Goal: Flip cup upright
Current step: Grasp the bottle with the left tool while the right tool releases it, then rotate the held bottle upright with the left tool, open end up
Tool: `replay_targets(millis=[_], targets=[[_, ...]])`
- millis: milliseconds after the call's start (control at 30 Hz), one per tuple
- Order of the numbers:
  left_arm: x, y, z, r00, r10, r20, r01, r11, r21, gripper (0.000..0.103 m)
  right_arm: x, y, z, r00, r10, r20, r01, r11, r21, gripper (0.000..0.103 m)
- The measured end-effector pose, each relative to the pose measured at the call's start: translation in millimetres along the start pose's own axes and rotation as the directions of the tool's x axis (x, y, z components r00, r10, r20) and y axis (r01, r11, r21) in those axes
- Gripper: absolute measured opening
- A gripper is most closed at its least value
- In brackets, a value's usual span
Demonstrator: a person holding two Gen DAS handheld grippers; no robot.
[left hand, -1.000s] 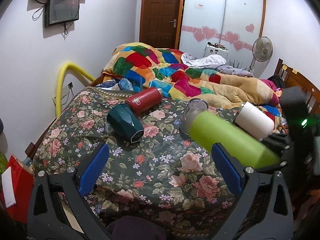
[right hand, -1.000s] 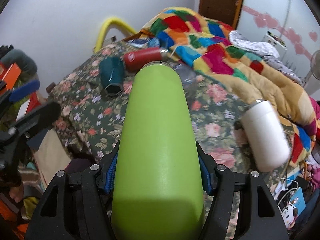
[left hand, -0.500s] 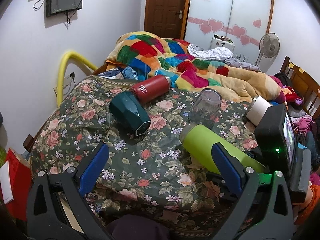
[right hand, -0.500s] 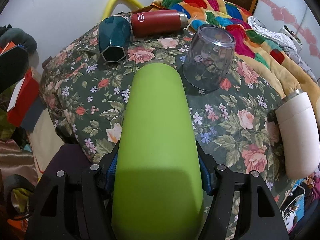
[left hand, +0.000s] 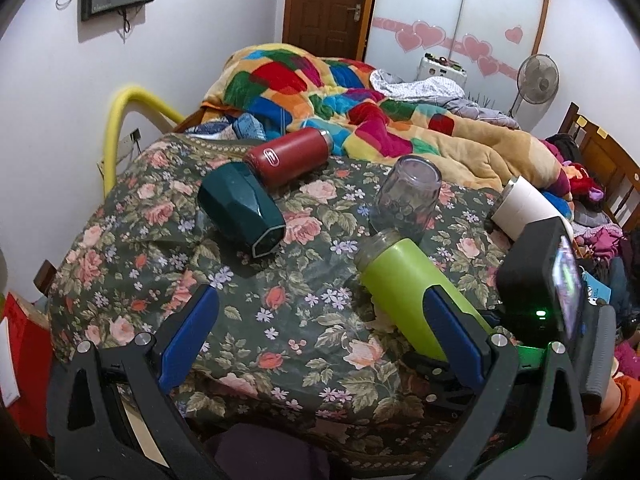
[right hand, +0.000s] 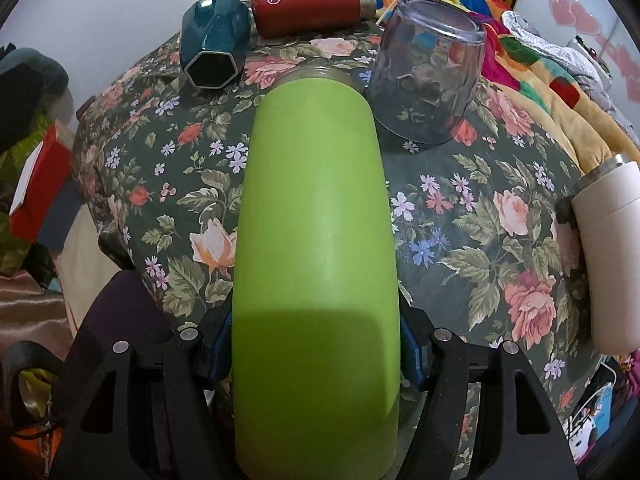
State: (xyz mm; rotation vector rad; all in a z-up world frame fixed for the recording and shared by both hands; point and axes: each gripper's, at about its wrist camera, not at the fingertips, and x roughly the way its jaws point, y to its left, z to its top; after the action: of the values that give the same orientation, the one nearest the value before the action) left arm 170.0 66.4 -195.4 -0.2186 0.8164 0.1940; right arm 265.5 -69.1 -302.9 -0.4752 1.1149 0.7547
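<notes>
My right gripper (right hand: pixel 316 344) is shut on a lime green cup (right hand: pixel 316 240), which points forward and down with its far end at the floral bedspread (right hand: pixel 460 216). The green cup also shows in the left wrist view (left hand: pixel 404 280), tilted, its end near the cloth beside an upside-down purple glass (left hand: pixel 408 196). My left gripper (left hand: pixel 320 332) is open and empty, hovering over the near part of the bedspread (left hand: pixel 280 312).
A dark teal faceted cup (left hand: pixel 240 208) and a red flask (left hand: pixel 288 156) lie on their sides at the back left. A white cup (left hand: pixel 524 208) lies at the right edge. A colourful quilt (left hand: pixel 360 104) is heaped behind. The purple glass (right hand: pixel 428 68) stands just right of the green cup's tip.
My right gripper has brought the green cup down from mid-air toward the bedspread, next to the purple glass. The left gripper stayed open and shifted slightly.
</notes>
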Motion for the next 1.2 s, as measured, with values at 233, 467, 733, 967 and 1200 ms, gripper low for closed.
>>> replay_targets(millis=[233, 467, 733, 967, 1200], targets=[[16, -3, 6, 0.994, -0.067, -0.082, 0.064, 0.997, -0.036, 0.1, -35, -7, -13, 0.998, 0.013, 0.054, -0.014, 1.0, 0.005, 0.066], [55, -16, -2, 0.956, -0.167, -0.24, 0.141, 0.983, -0.121, 0.089, -86, -27, -43, 0.988, -0.03, 0.153, 0.018, 0.997, 0.081, 0.067], [78, -49, -2, 0.921, -0.219, -0.321, 0.188, 0.974, -0.124, 0.088, -135, -50, -67, 0.945, -0.181, 0.273, 0.12, 0.966, 0.227, 0.069], [111, -70, -1, 0.912, -0.134, -0.389, 0.101, 0.989, -0.104, 0.088, -155, -60, -96, 0.92, -0.176, 0.35, 0.037, 0.928, 0.37, 0.07], [123, -77, 0, 0.922, -0.058, -0.382, 0.02, 0.994, -0.103, 0.081, -154, -61, -115, 0.919, -0.186, 0.347, 0.03, 0.912, 0.409, 0.07]])
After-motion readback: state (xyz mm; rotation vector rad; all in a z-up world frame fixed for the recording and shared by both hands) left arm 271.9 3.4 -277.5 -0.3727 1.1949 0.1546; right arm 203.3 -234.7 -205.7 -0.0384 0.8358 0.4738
